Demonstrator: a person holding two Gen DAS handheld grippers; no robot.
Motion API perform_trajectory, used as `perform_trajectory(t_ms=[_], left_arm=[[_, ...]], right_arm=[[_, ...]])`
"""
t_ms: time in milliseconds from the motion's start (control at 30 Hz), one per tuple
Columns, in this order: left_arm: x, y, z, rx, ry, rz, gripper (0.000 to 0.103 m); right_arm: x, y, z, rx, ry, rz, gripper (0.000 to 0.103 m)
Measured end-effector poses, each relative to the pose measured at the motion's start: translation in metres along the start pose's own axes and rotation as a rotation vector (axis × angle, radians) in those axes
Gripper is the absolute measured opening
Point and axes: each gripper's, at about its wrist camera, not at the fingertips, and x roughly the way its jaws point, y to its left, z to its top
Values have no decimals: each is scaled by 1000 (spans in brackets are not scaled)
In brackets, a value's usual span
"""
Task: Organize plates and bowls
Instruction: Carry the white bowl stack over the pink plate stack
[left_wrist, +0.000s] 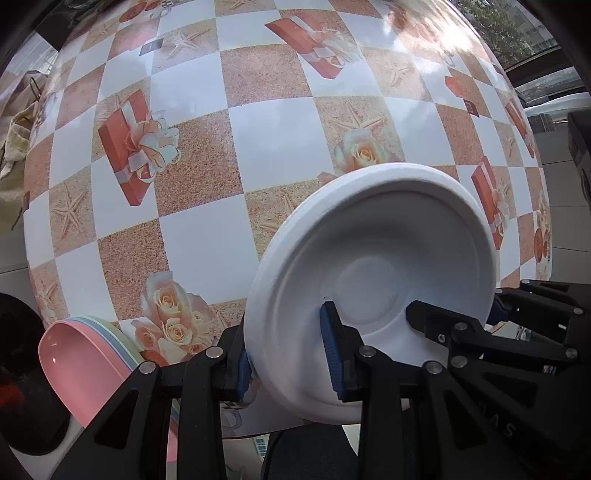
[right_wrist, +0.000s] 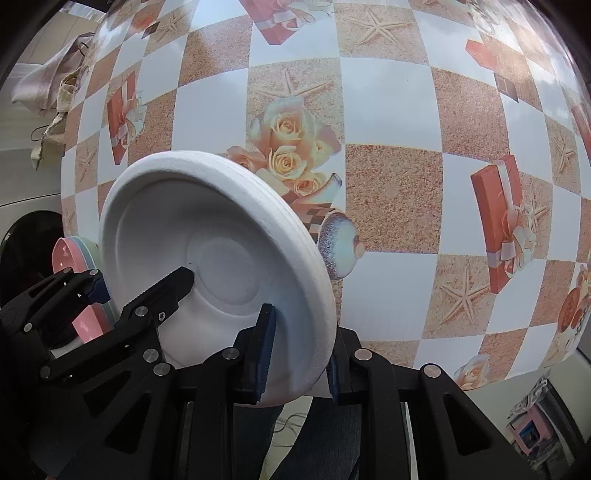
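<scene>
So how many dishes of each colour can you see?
White bowls: 1, though its rim looks layered, so it may be a stack
Pink plates: 1
Pale plates under the pink one: number unclear
Total: at least 3

The white plates (left_wrist: 373, 280) look like matt, grainy foam. The pink bowl (left_wrist: 77, 358) is glossy plastic. The bench (left_wrist: 273, 136) cover shines smoothly.

pale embossed letters, seemingly "s" and "a", showing on the black gripper (left_wrist: 456, 321) body at the lower right of the left wrist view, remaining characters not reading clearly, nothing legible elsewhere
</scene>
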Motion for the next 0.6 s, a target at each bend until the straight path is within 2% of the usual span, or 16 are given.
perform_trajectory(t_ms=[300, 600], left_arm=[[-23, -6, -5, 13, -20, -5, 36], [-55, -13, -3, 13, -81, -2, 36]], right_arm=[[-9, 4, -1, 5, -20, -17, 26], [-36, 14, -3, -24, -74, -36, 26]])
